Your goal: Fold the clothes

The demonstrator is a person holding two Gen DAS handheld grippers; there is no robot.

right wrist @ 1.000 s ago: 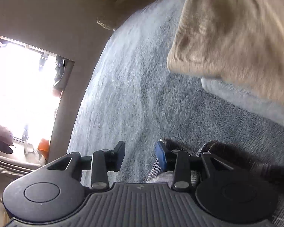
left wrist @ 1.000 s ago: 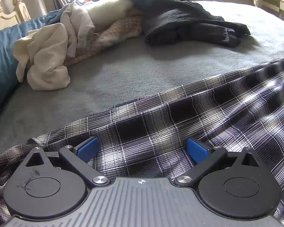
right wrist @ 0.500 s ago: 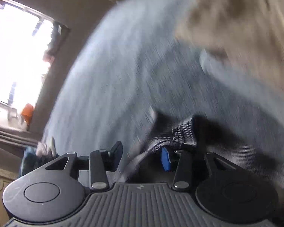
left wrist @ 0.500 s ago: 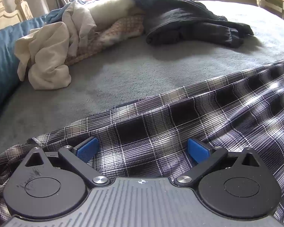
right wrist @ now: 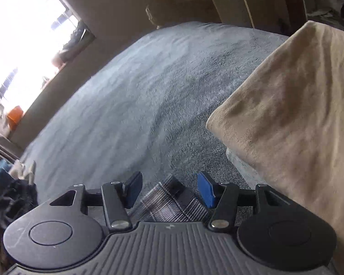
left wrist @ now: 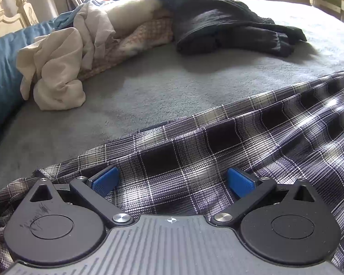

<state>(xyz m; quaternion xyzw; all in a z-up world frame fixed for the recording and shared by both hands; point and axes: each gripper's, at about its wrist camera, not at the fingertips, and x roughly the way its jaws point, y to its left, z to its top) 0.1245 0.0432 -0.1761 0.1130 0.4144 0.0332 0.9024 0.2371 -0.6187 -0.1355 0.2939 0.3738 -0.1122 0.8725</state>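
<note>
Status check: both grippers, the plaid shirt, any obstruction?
Left gripper open over plaid shirt. Right gripper just opening, shirt corner loose between jaws. Tan folded garment close on its right.

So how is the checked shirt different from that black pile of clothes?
The checked shirt is plaid, navy and white; the black clothes are plain dark. The checked shirt lies spread out near the left gripper; the black clothes sit bunched up far back. Both rest on the grey bed cover.
</note>
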